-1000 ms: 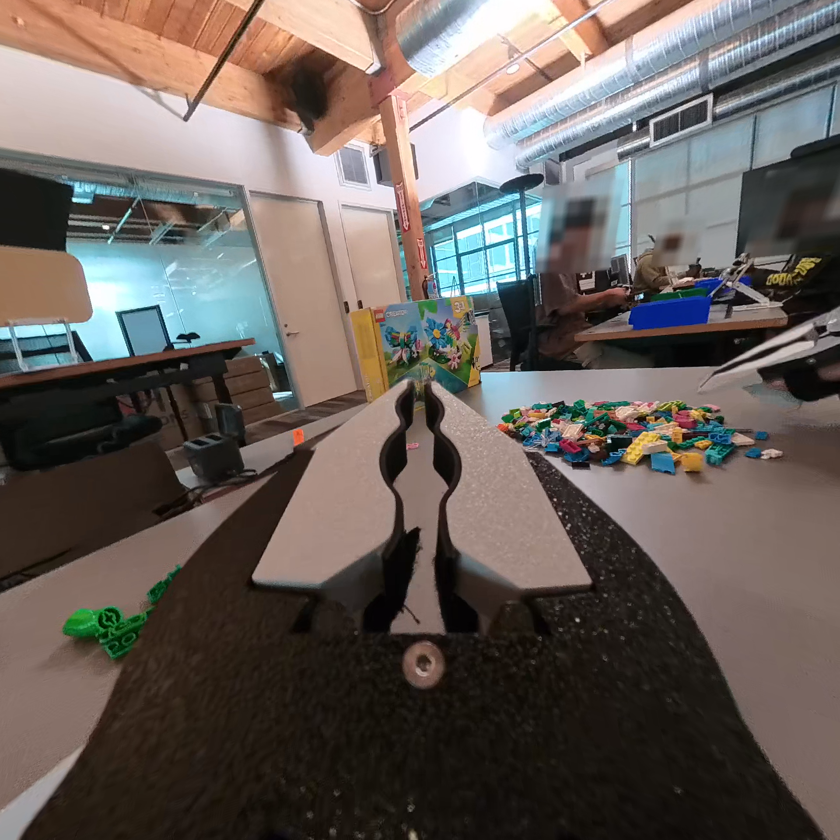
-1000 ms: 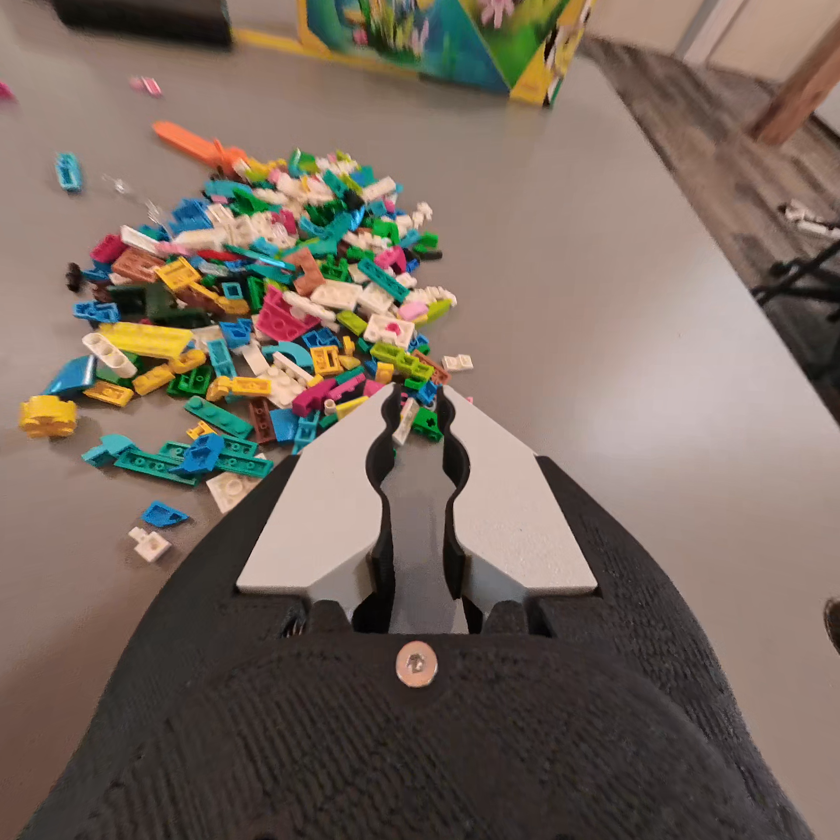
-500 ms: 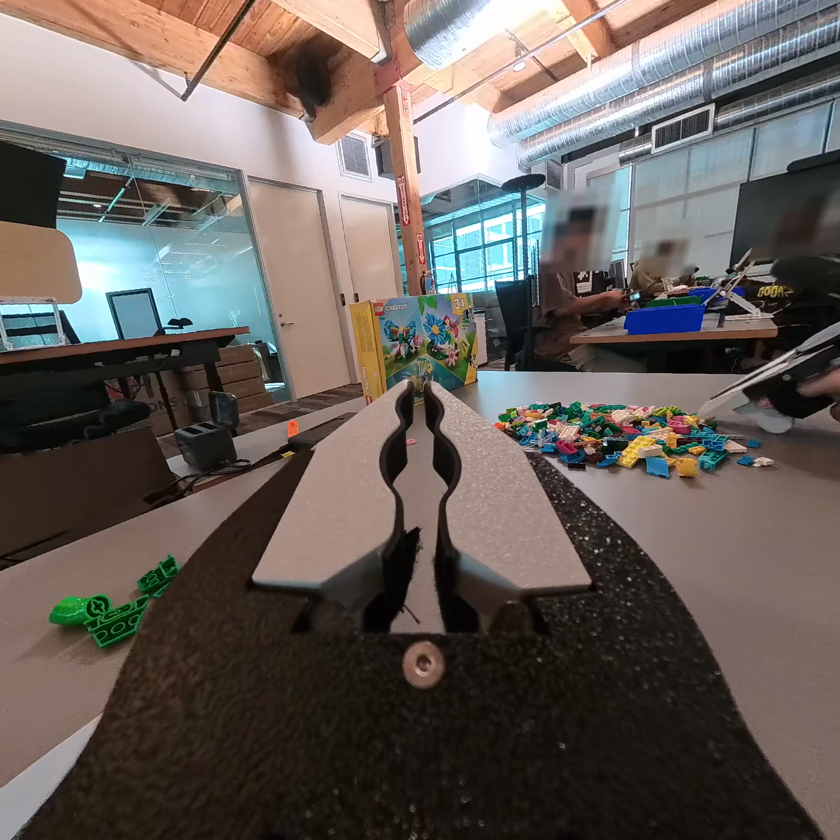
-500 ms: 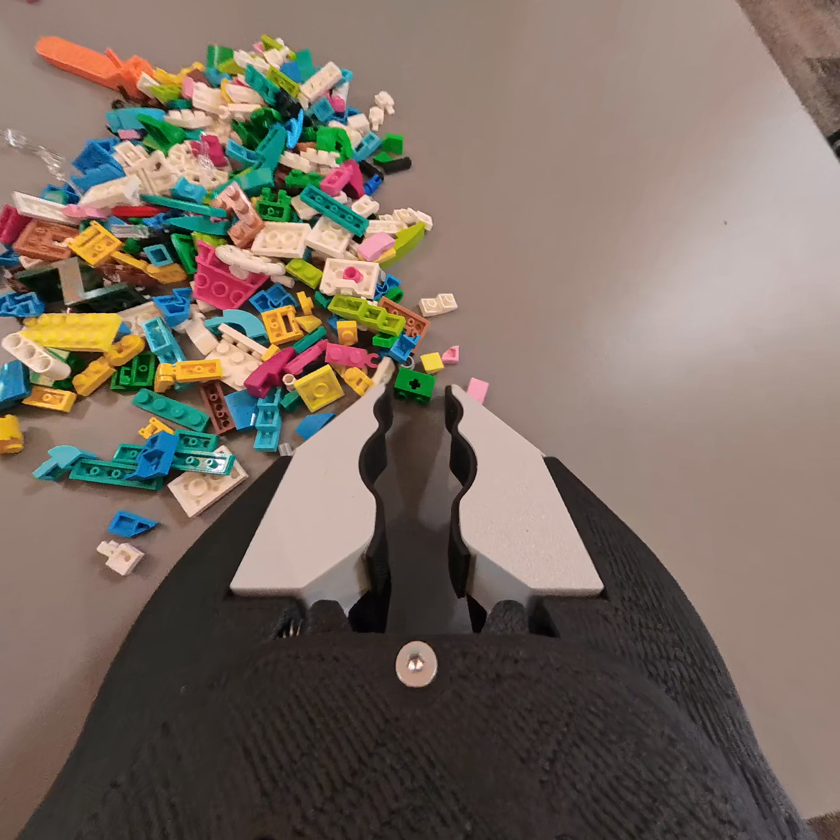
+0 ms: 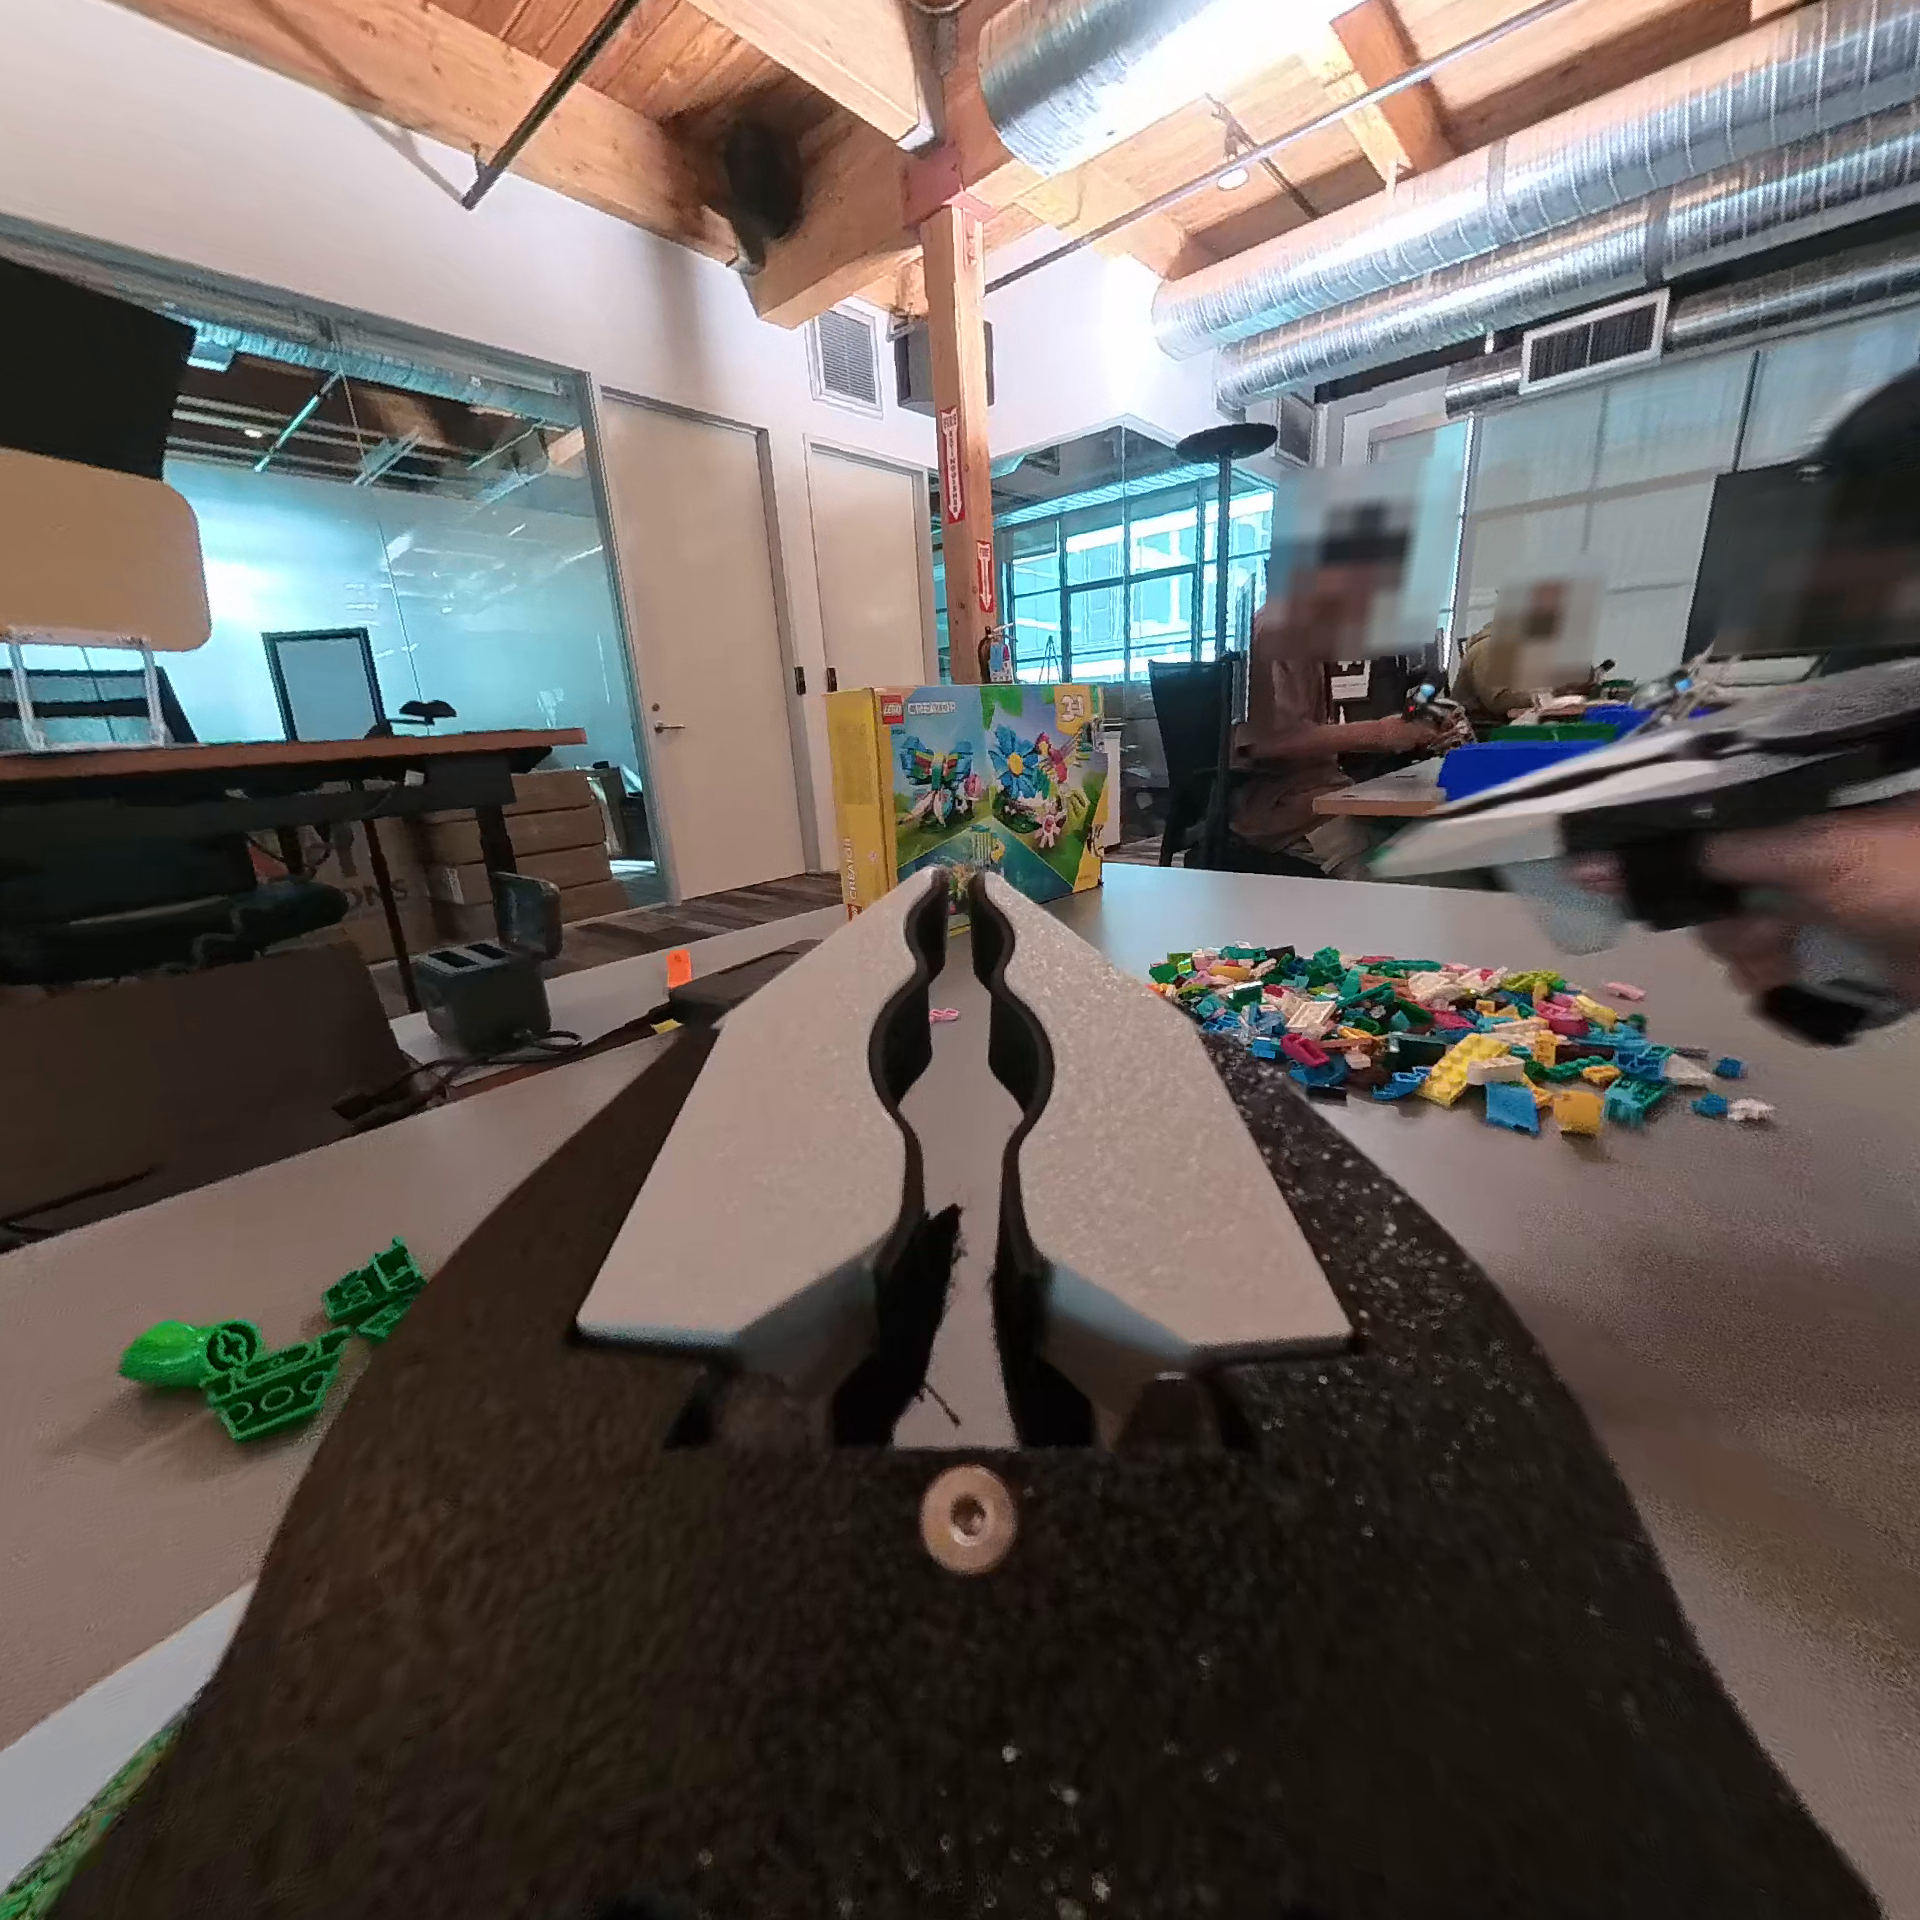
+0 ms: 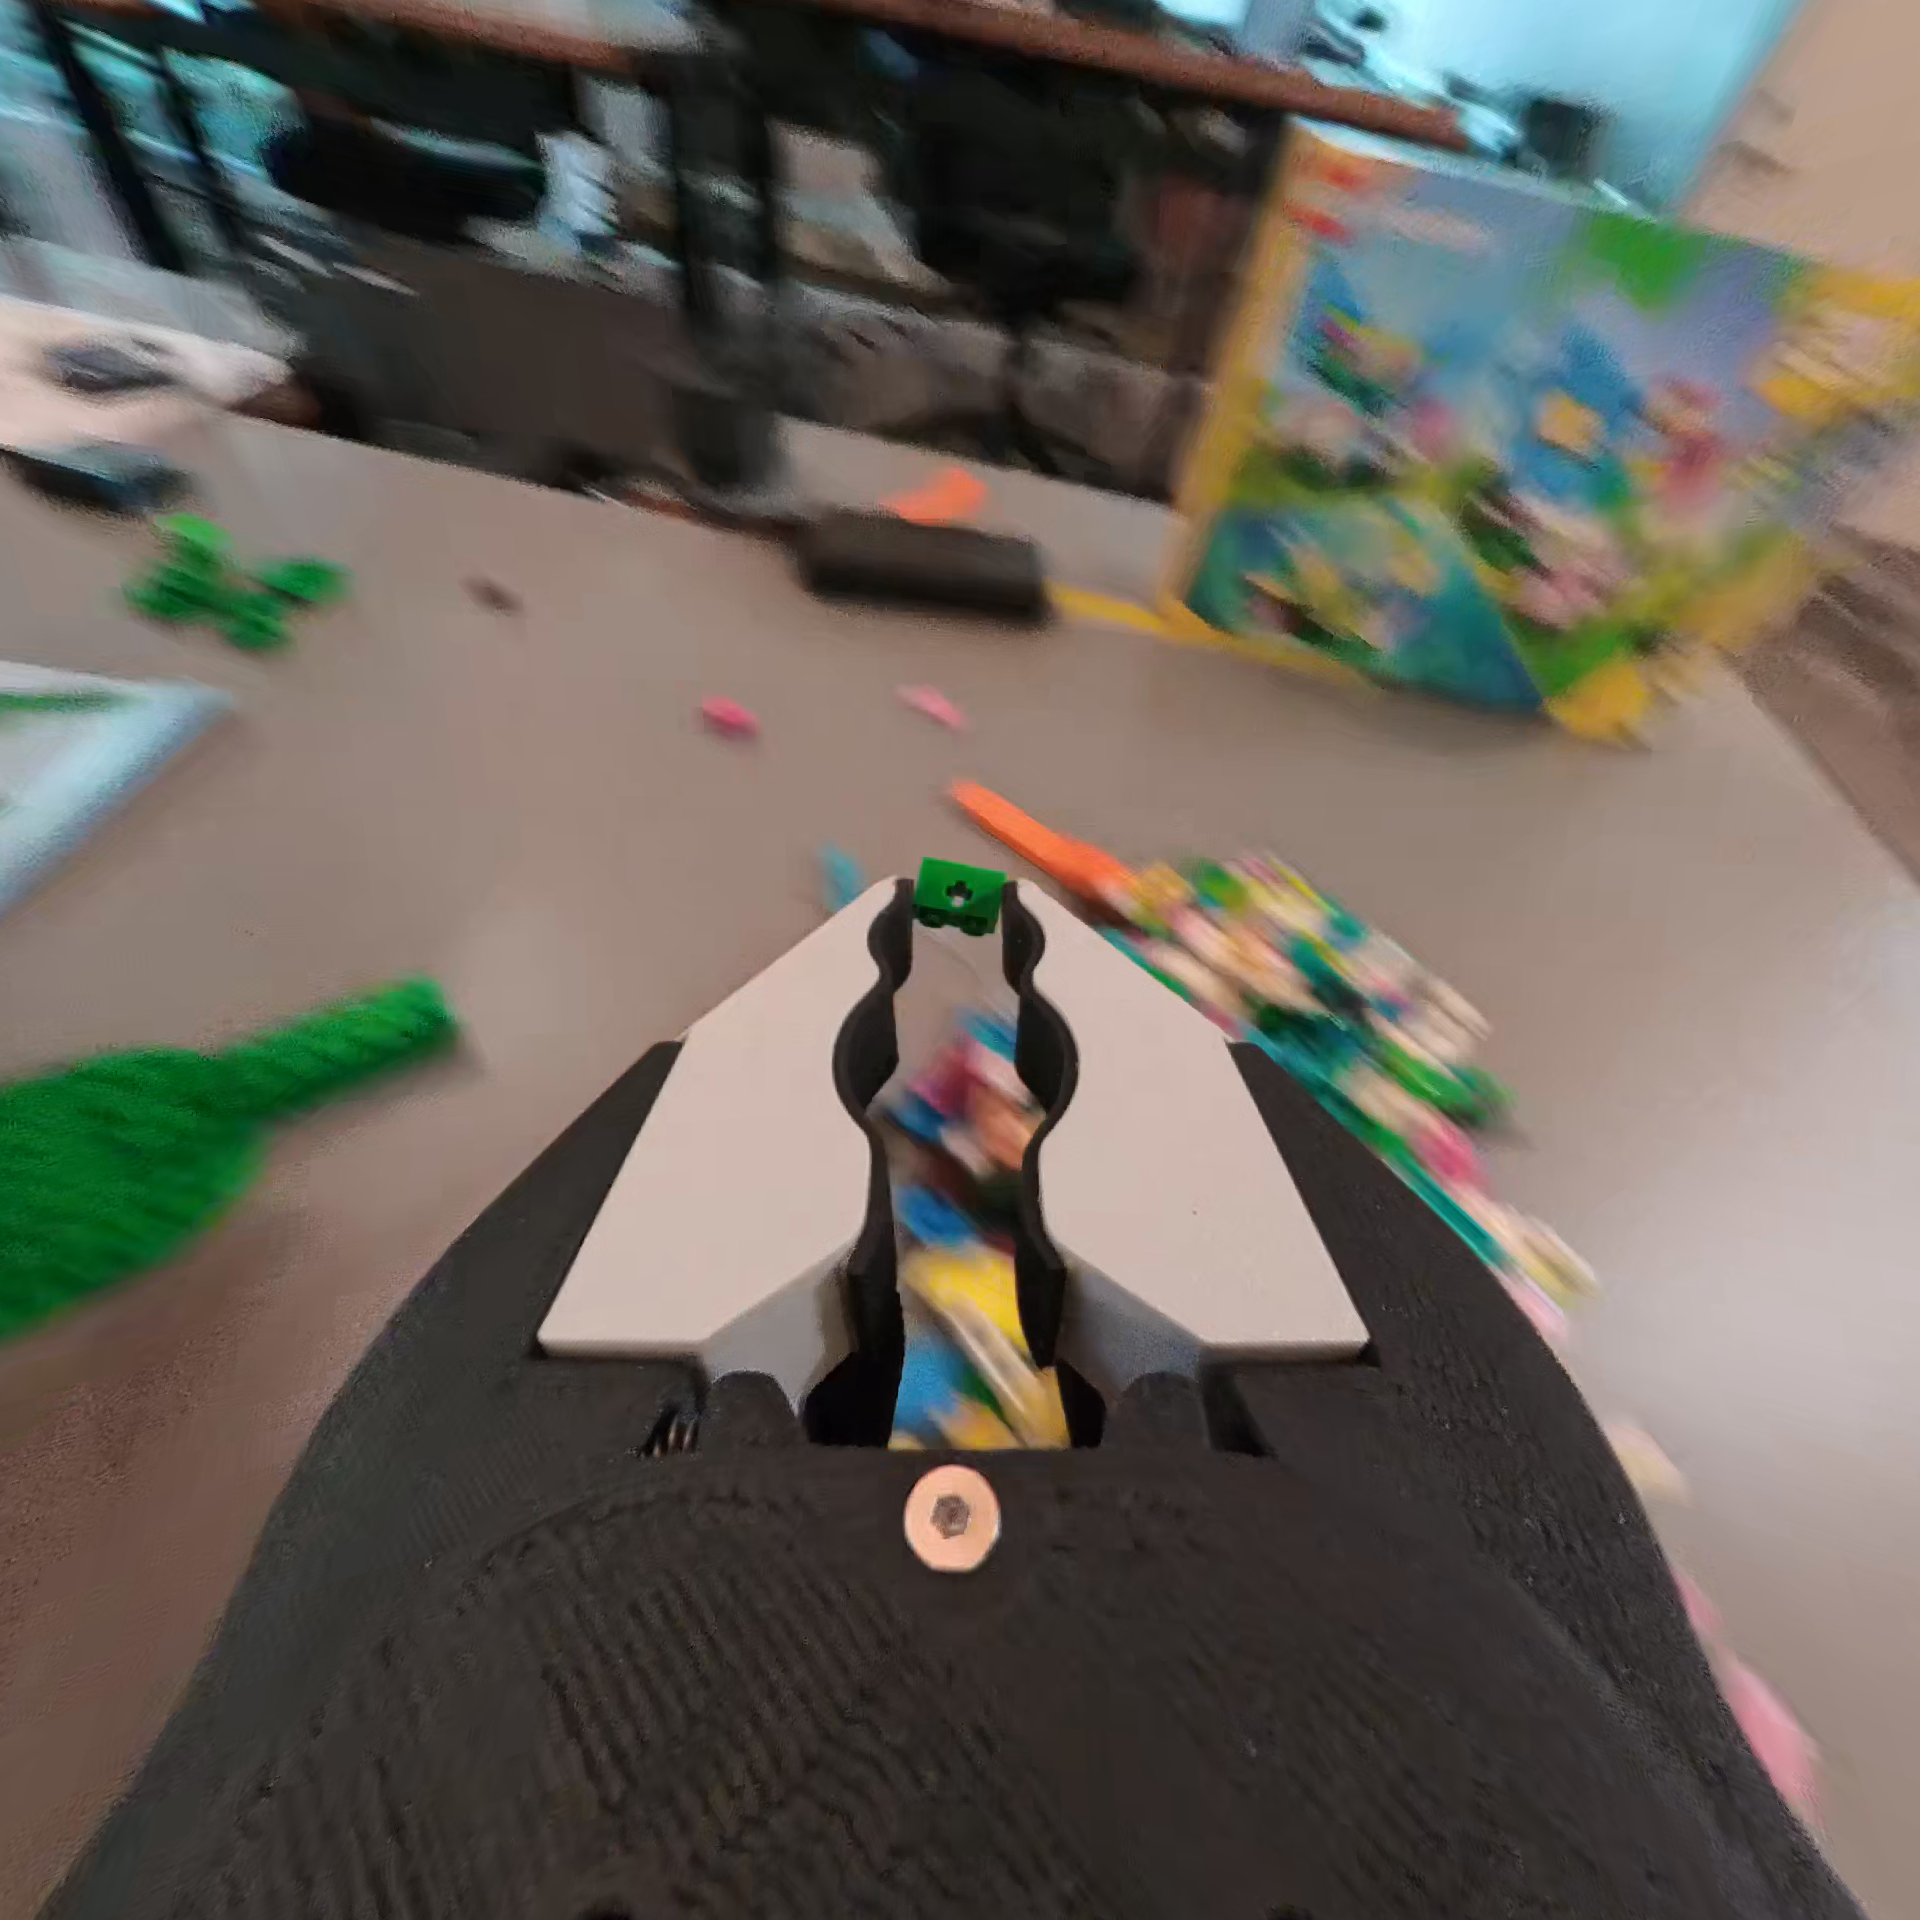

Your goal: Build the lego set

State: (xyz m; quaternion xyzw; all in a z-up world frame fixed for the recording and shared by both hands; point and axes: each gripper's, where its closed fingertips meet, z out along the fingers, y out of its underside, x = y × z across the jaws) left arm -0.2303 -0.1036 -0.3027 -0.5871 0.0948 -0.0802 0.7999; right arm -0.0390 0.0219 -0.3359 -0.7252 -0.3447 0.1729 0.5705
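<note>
Right wrist view is motion-blurred: right gripper (image 6: pixel 958 902) is pinching a small green brick (image 6: pixel 958 900) between its fingertips, lifted clear of the grey table (image 6: pixel 623 831), with the loose brick pile (image 6: pixel 1340 1018) lying below and to the right. Left wrist view: left gripper (image 5: pixel 958 894) is sitting low over the table, jaws nearly pressed together, nothing between them. A green sub-assembly (image 5: pixel 265 1361) is lying off to its left; the set box (image 5: pixel 977 790) is standing upright straight ahead.
</note>
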